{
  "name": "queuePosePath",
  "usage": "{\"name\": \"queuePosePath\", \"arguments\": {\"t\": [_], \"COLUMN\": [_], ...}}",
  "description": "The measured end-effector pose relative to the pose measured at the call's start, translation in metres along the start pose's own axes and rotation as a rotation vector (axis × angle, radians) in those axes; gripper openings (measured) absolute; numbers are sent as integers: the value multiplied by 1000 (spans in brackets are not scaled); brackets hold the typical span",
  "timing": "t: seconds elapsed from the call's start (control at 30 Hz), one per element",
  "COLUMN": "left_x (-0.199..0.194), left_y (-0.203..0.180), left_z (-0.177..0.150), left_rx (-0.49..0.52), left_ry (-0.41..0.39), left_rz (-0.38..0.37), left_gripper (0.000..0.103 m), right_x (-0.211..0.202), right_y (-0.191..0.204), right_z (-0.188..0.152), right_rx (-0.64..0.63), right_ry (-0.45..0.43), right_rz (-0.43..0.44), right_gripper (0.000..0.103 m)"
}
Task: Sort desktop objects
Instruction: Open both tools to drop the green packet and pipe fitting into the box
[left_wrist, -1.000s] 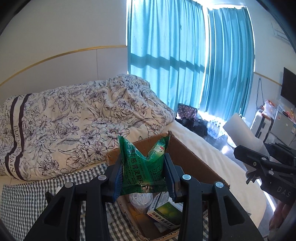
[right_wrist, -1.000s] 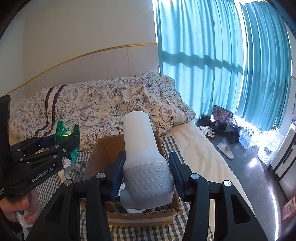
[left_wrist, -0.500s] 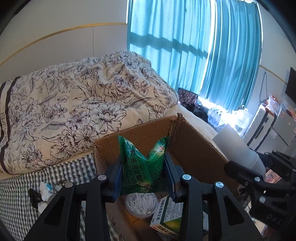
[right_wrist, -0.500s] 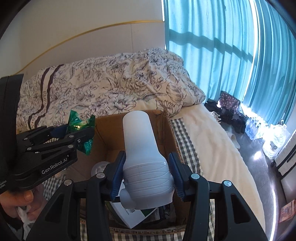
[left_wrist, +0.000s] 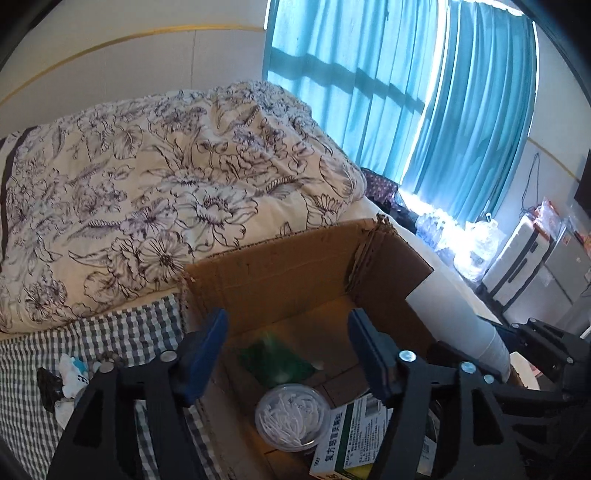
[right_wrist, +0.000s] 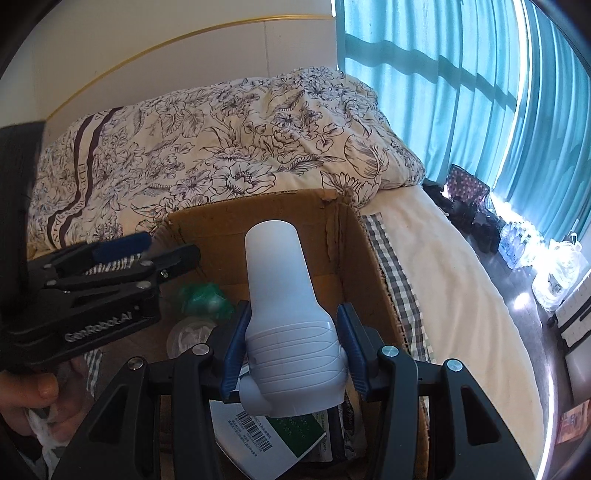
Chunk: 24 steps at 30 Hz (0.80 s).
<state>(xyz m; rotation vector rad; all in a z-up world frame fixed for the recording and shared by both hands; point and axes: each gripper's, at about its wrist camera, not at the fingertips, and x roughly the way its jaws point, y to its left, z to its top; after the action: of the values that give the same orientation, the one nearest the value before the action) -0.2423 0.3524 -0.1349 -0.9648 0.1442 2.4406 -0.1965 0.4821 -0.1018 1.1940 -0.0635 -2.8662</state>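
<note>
Left gripper (left_wrist: 286, 354) jaws wide apart, nothing between the blue pads. Right gripper (right_wrist: 291, 343) jaws clamped on a white bottle (right_wrist: 284, 314), nozzle end toward camera, body pointing out past the tips over the box (left_wrist: 295, 269).

Green packet (left_wrist: 275, 363) lies blurred on the box floor, just ahead of and below the left jaws. Nearer the camera, below the gap: round clear tub of swabs (left_wrist: 291, 417). Under the left gripper's right finger: green-white carton (left_wrist: 347, 439), Chinese print, not legible.

Below the right jaws: white-green carton (right_wrist: 266, 432) with barcode. "GenRobot.AI" reads on the left gripper body in the right view.
</note>
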Motion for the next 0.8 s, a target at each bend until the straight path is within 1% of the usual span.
{"name": "queuePosePath", "arguments": {"t": [0.03, 0.13, 0.2, 0.23, 0.27, 0.5, 0.67, 0.8], "left_x": [-2, -10, -17, -20, -25, -65, -102, -138], "left_y": [-1, 0, 2, 2, 4, 13, 21, 28], "left_z": [1, 3, 5, 6, 8, 16, 19, 15], "left_rx": [5, 1, 1, 0, 0, -5, -4, -6], "left_ry": [-5, -17, -29, -34, -41, -92, -133, -174], "left_rz": [10, 7, 14, 17, 20, 36, 56, 81], "left_gripper": [73, 73, 73, 73, 73, 73, 73, 73], "right_x": [0, -3, -7, -9, -14, -48, -77, -101], "right_y": [1, 6, 9, 11, 14, 31, 45, 60], "right_z": [0, 0, 1, 1, 2, 13, 18, 25], "right_rx": [-2, -7, -10, -13, -18, -30, -42, -64], "right_ry": [0, -4, -9, -17, -32, -87, -123, -157], "right_rz": [1, -1, -6, -11, -17, -18, -18, -26], "right_gripper": [47, 47, 56, 68, 71, 72, 72, 73]}}
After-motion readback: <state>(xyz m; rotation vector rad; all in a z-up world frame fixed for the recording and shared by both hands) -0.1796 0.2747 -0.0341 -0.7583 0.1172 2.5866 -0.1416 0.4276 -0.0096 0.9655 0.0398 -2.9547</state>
